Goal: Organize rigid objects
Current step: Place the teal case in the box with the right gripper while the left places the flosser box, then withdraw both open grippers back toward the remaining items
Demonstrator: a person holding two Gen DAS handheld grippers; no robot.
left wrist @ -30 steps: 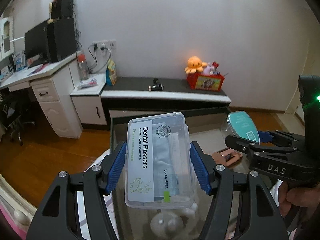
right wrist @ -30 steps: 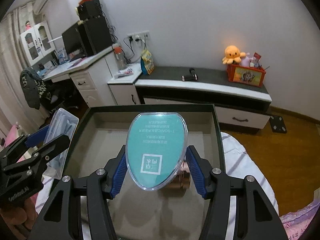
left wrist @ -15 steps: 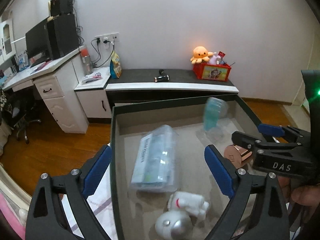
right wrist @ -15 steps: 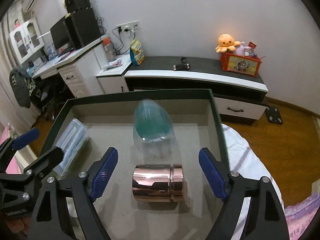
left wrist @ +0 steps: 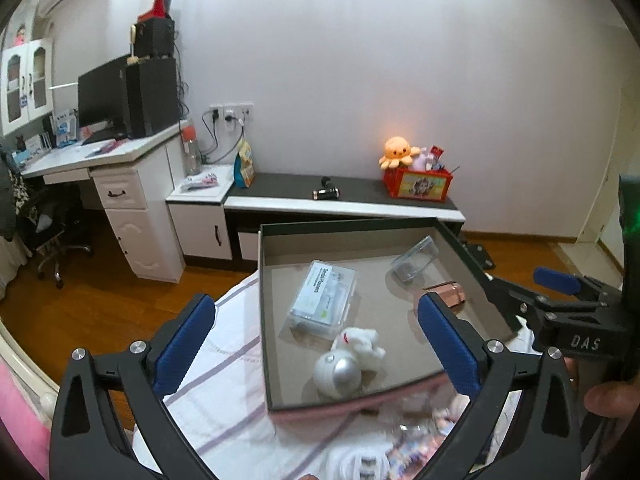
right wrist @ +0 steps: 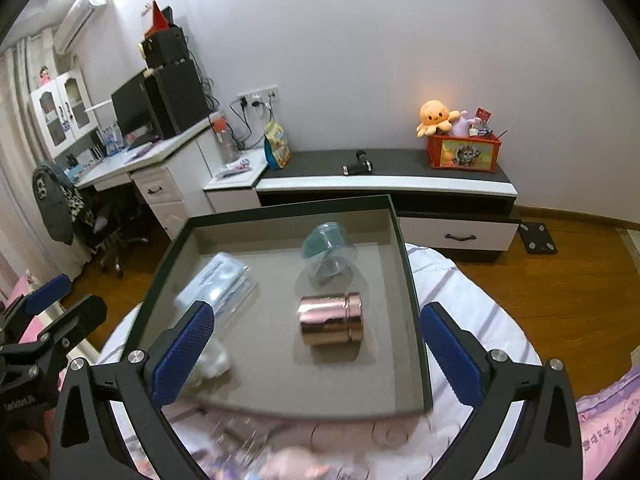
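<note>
Blue ribbed pads stand far apart on your left gripper (left wrist: pixel 316 330), its jaws opening with nothing pressed between them; it hangs above the near left part of the shallow dark-green box with a grey-brown inner floor (left wrist: pixel 265 320). That box sits on a white bedcover with pale purple stripes (left wrist: pixel 224 392).

Inside the box, furthest left, the clear rectangular plastic case labelled Dental Flossers (left wrist: pixel 323 299) lies flat on the floor, apart from both pads. Just in front of it, near the front wall, rest a silver rounded object (left wrist: pixel 338 372) and a small white plush toy (left wrist: pixel 362 342), touching each other. Further right lies the shiny rose-gold metal cylinder (right wrist: pixel 331 319) on its side, and behind it, towards the far wall, the clear plastic oval case with a teal insert (right wrist: pixel 326 254), blurred in your right view.

Your right gripper (right wrist: pixel 316 354) hovers above the front of the box, its blue pads spread wide and the jaws opening; the cylinder shows between the pads but neither touches it. Loose clutter at the near edge of the bed is too blurred to tell.
</note>
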